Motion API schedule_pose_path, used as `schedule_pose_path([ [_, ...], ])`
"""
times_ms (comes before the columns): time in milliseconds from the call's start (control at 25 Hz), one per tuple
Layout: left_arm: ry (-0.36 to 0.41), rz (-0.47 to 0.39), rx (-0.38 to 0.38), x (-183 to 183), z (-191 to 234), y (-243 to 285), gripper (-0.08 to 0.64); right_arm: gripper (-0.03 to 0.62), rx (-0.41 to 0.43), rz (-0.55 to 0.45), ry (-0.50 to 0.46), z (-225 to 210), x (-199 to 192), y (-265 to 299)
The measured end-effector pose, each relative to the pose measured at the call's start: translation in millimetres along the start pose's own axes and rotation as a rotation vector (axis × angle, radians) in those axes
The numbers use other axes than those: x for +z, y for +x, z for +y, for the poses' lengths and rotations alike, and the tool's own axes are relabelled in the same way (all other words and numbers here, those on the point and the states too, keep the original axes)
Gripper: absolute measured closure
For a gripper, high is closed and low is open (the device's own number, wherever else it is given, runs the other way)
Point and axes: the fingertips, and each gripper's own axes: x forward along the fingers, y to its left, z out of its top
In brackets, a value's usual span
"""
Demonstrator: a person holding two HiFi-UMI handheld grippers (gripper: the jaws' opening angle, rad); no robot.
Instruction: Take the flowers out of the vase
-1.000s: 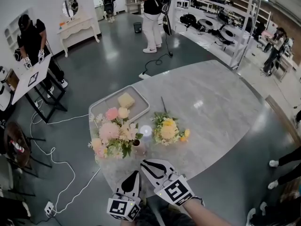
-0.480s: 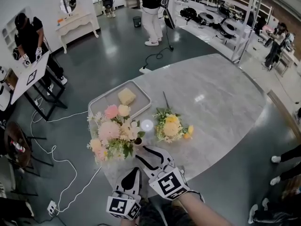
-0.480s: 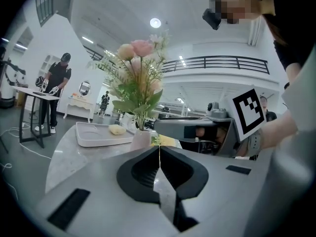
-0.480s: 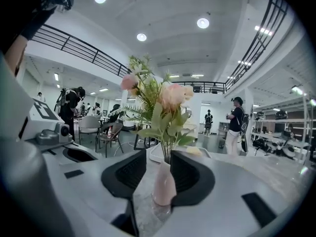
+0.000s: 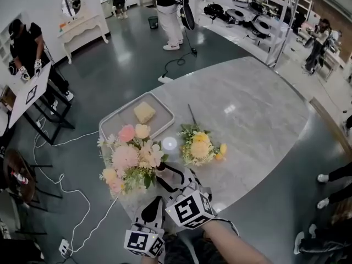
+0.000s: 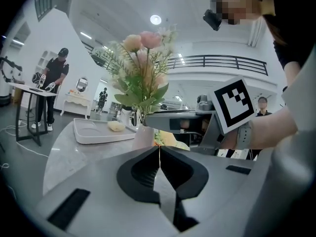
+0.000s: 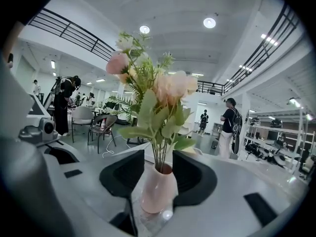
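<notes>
A pink vase (image 7: 158, 194) holds a bunch of pink and cream flowers (image 7: 157, 95) near the table's front edge; in the head view the bunch (image 5: 127, 161) leans left over the vase (image 5: 163, 174). My right gripper (image 5: 176, 175) is open. Its jaws have just been opening and now stand one on each side of the vase, not pressing on it. A yellow bouquet (image 5: 200, 148) lies loose on the marble to the right. My left gripper (image 5: 152, 214) is shut and empty, low at the table edge; its closed tips (image 6: 159, 149) point toward the vase (image 6: 142, 136).
A white tray (image 5: 113, 126) behind the flowers carries a yellow foam block (image 5: 144, 113). The grey marble table (image 5: 253, 120) curves away to the right. People stand at desks and shelves in the background; a white cable runs across the floor on the left.
The right gripper has moved left to the vase and opened from shut to wide, so the vase now stands between its jaws. The left gripper has stayed put.
</notes>
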Motion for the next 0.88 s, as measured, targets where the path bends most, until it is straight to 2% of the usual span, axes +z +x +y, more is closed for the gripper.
schedule_pose_path([
  [360, -0.004, 0.011, -0.022, 0.4, 12.1, -0.8, 0.545, 0.423, -0.048, 0.037, -0.03, 0.4, 0.7, 17.4],
  [520, -0.009, 0.019, -0.032, 2.2, 11.9, 3.1, 0.546, 0.499, -0.066, 0.03, -0.051, -4.2, 2.0, 14.7],
  [640, -0.012, 0.025, -0.04, 4.2, 10.2, 5.2, 0.545, 0.529, -0.055, 0.005, -0.015, -5.7, 4.5, 11.2],
  [880, -0.004, 0.036, -0.055, 6.0, 4.1, 9.9, 0.545, 0.546, -0.027, -0.04, 0.039, -12.5, 11.6, 0.7],
])
